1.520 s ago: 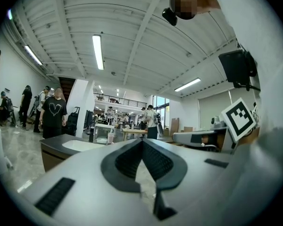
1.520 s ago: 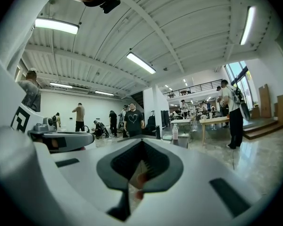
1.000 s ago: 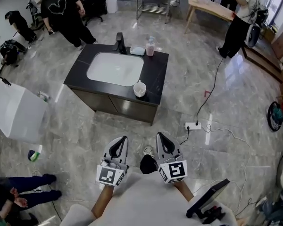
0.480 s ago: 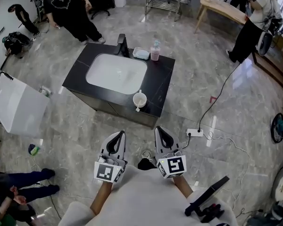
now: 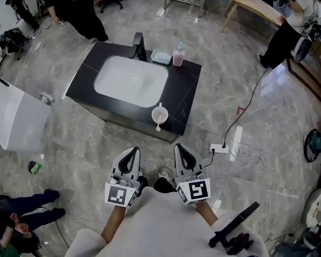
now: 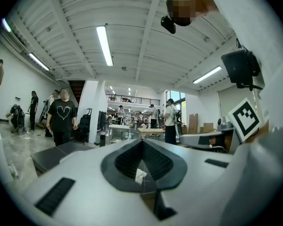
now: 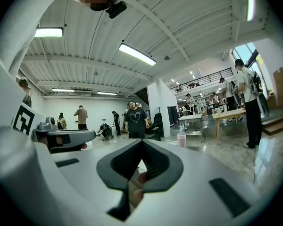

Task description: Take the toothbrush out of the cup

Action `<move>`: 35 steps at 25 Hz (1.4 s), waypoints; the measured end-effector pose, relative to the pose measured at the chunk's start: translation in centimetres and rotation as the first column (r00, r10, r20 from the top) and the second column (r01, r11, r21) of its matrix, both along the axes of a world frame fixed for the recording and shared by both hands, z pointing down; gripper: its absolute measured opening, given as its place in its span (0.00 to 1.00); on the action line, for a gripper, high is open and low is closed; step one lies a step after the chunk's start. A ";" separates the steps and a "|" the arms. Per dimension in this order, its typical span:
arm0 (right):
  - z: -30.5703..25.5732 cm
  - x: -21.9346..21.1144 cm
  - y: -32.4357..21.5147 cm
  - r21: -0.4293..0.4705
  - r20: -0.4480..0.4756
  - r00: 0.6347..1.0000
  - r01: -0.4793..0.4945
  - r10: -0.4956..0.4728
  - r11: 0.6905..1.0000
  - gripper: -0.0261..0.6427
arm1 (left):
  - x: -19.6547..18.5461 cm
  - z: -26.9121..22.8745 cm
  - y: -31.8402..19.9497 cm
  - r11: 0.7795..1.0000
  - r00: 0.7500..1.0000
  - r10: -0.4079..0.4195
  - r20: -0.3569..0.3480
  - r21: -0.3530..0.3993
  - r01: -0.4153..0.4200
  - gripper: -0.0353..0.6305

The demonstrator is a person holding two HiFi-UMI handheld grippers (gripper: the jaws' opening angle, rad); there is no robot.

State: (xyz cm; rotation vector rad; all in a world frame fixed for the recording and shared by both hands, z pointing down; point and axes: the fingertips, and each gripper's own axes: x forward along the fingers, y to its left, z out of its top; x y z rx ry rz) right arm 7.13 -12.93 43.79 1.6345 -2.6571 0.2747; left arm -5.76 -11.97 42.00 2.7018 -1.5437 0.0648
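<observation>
A white cup (image 5: 159,114) stands near the front edge of the black vanity counter (image 5: 184,92), right of the white basin (image 5: 131,81). A white toothbrush (image 5: 158,123) leans out of it toward me. Both grippers are held level in front of my chest, well short of the vanity. My left gripper (image 5: 134,150) has its jaws together, with only a small white scrap stuck on the pads (image 6: 140,175). My right gripper (image 5: 180,146) is also shut and empty, its tips (image 7: 142,140) meeting. The jaws hide the cup in both gripper views.
On the counter's far edge stand a black faucet (image 5: 139,46), a soap dish (image 5: 161,57) and a pink bottle (image 5: 178,55). A power strip (image 5: 219,149) and cable lie on the floor at right. A white box (image 5: 13,119) sits at left. People stand around the room.
Both grippers have moved forward together toward the vanity, side by side and still shut. The counter now lies closer in the head view.
</observation>
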 end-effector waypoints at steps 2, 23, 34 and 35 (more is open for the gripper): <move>0.0 -0.3 -0.5 0.002 -0.015 1.000 -0.013 0.013 1.000 0.05 | -0.6 0.1 -0.6 1.000 1.000 0.012 -0.002 -0.001 -0.012 0.05; 7.0 -2.5 -2.3 -0.025 -0.059 0.985 -0.163 0.161 0.986 0.05 | -4.2 6.5 -5.4 0.996 0.995 0.048 -0.090 -0.066 -0.055 0.05; 12.4 -3.8 -2.9 -0.015 -0.045 0.981 -0.189 0.189 0.982 0.05 | -3.6 11.8 -5.1 0.993 0.995 0.035 -0.092 -0.105 -0.045 0.05; 12.8 -3.9 -3.0 -0.016 -0.043 0.982 -0.183 0.182 0.983 0.05 | -3.5 12.0 -5.0 0.993 0.995 0.036 -0.090 -0.109 -0.046 0.05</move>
